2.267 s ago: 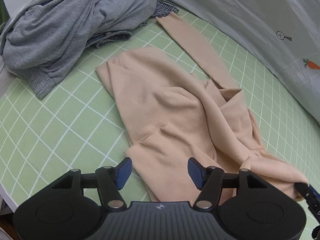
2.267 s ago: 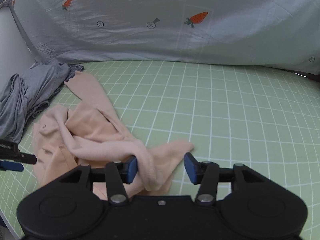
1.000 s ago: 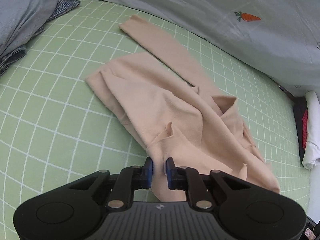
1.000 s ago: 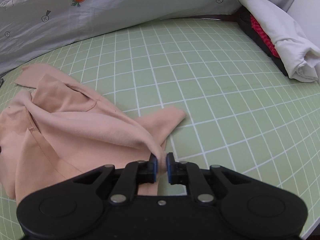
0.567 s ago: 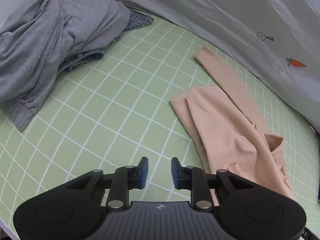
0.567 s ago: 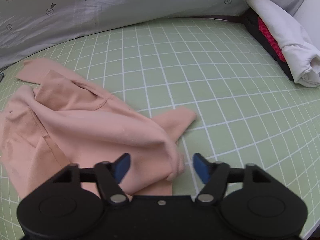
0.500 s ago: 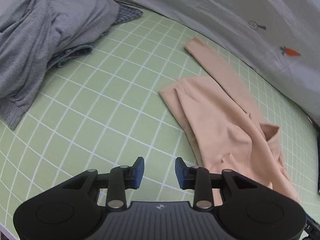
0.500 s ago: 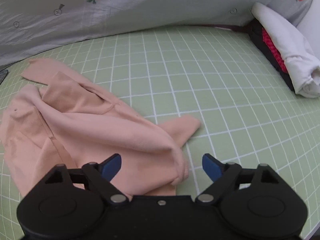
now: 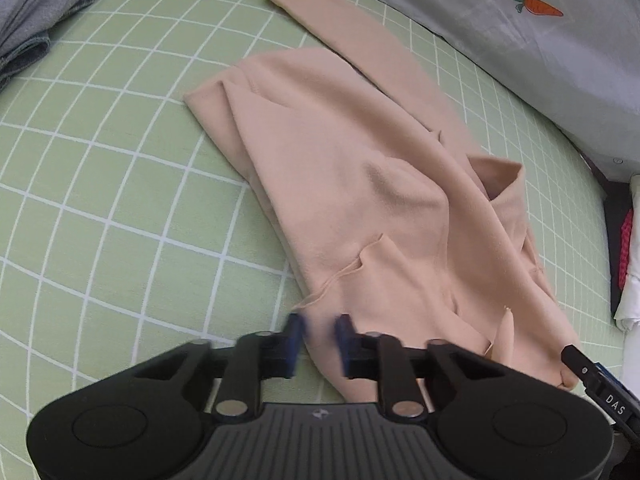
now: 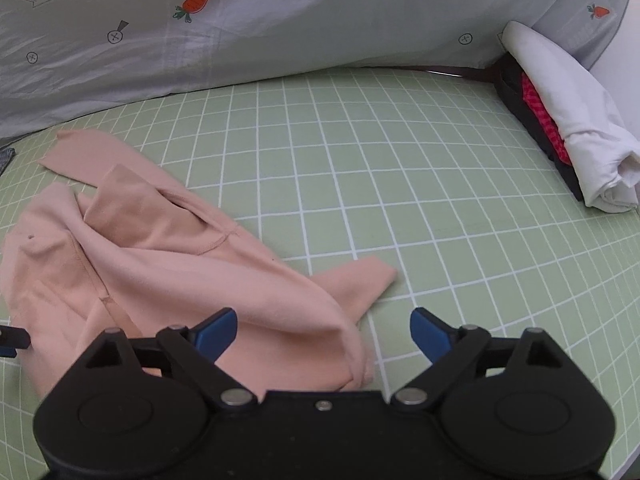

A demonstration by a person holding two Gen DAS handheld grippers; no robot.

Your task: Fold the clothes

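Note:
A peach long-sleeved garment lies crumpled on the green grid mat, one sleeve stretched toward the back. My left gripper is low over its near hem, and its jaws are closing with the hem edge pinched between the blurred blue pads. In the right wrist view the same garment fills the left half. My right gripper is opening wide above a rolled fold, which lies loose between the fingers without touching the pads. One right finger shows at the left wrist view's lower right.
A pile of grey clothes lies at the far left. A pale sheet with carrot prints hangs behind the mat. A folded stack of white, red and black clothes sits at the right edge. Bare mat stretches right of the garment.
The left gripper swung back from bare mat, sank onto the hem and its jaws came together on it. The right jaws let the fold go and spread wide.

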